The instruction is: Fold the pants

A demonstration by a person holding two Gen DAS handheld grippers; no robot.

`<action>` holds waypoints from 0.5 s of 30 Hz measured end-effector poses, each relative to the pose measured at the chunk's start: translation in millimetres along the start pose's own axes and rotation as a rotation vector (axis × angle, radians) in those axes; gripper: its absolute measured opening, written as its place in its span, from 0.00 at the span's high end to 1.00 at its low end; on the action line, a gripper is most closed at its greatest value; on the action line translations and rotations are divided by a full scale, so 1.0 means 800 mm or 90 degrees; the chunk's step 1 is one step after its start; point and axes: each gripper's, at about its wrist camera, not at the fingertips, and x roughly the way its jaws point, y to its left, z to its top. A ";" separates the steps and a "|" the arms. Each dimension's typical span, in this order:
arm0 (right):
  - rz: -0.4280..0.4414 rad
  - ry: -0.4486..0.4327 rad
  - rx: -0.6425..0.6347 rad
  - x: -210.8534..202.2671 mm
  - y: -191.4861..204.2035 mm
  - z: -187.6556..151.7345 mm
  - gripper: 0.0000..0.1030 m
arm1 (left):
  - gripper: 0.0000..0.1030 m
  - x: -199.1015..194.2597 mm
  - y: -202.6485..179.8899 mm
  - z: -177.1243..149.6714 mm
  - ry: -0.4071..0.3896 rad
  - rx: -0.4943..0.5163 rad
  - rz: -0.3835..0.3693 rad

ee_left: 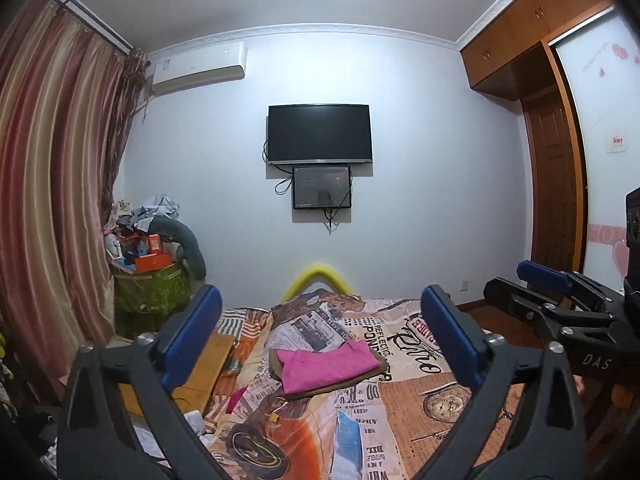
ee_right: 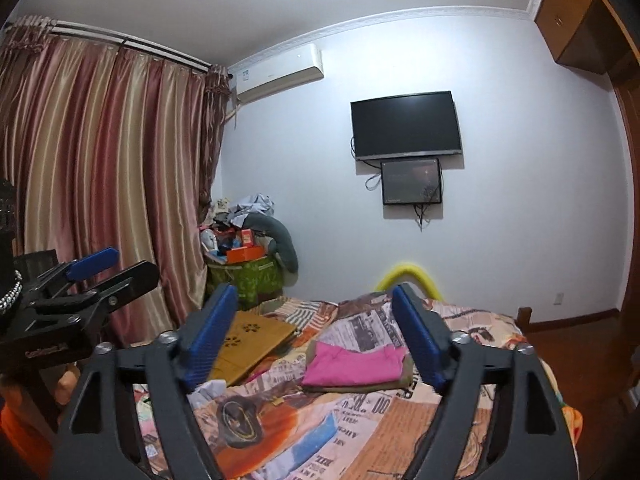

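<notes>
Ahead of the blue-padded left gripper (ee_left: pixel 320 312), bright pink pants (ee_left: pixel 326 368) lie on an olive-brown garment (ee_left: pixel 340 386). The bedspread (ee_left: pixel 400 420) beneath shows orange newsprint, and left hang rose-and-gold striped curtains (ee_left: pixel 52 184).

Matt pink cloth pants (ee_left: pixel 326 370) lie on a printed cloth bedspread (ee_left: pixel 404 408).

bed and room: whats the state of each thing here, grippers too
pink pants: folded, lying on an olive garment on the bed
olive garment: flat under the pants
left gripper: open, nothing between the jaws
right gripper: open, nothing held
television: screen dark
small screen: dim picture showing
curtains: drawn shut
wooden board: lying flat on the bed edge
</notes>
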 end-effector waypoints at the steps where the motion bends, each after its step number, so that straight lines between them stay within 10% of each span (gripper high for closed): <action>1: -0.003 0.002 0.003 0.000 -0.001 0.000 0.21 | 0.00 -0.001 0.000 -0.001 0.000 -0.001 -0.001; 7: -0.034 -0.001 0.010 -0.019 -0.005 -0.007 0.00 | 0.00 0.002 0.001 -0.008 0.014 -0.023 -0.004; 15: -0.041 -0.005 0.010 -0.026 -0.007 -0.007 0.00 | 0.00 0.006 0.004 -0.012 0.021 -0.033 -0.002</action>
